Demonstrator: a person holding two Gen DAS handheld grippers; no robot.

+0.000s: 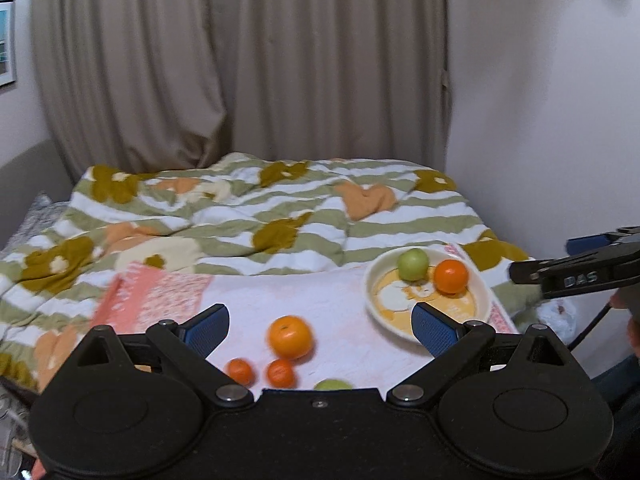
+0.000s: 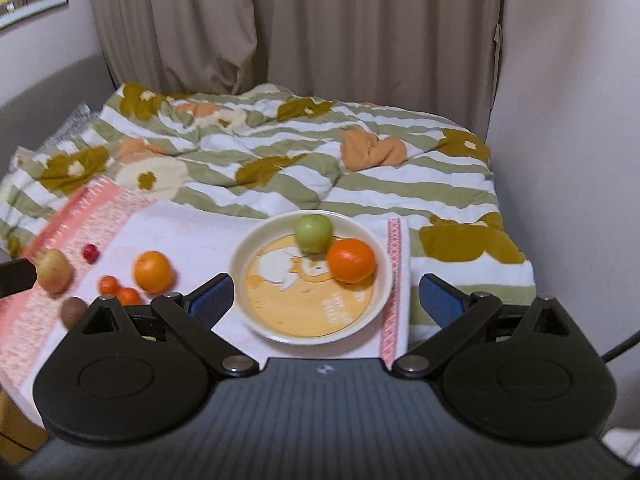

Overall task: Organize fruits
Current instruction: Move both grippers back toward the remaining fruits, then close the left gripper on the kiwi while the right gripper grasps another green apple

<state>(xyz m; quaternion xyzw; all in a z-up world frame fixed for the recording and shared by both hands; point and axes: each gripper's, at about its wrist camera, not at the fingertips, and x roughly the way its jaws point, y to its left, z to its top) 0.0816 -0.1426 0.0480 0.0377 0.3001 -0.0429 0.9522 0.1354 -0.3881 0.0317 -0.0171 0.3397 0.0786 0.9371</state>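
**Two fruits plated, the rest waiting on the towel**

Two fruits sit in the plate: a green apple at its far rim and an orange just beside it, the two touching or nearly so. Both lie toward the far side, leaving the printed near half of the plate bare, which looks like room kept for what comes next.

Everything else lies left of the plate on the pale towel spread over the striped quilt, probably so the fruit has a flatter, cleaner bed than the rumpled cover. Nearest the plate is a large orange; two small tangerines sit touching each other just beyond it, nearer the camera. Further left of the plate lie a small red fruit, a yellowish potato-like piece and a brown round one on the towel's pink border. The left wrist view also shows a second green fruit, half hidden behind the tool's body, so its exact spot cannot be told.

The right gripper hangs above the plate's near rim with its jaws spread wide and nothing between them, the plate framed in the gap. The left gripper is likewise wide and empty, aimed over the loose fruit left of the plate, with the large orange showing between its fingers. By my reading that orange is the likeliest next pick.
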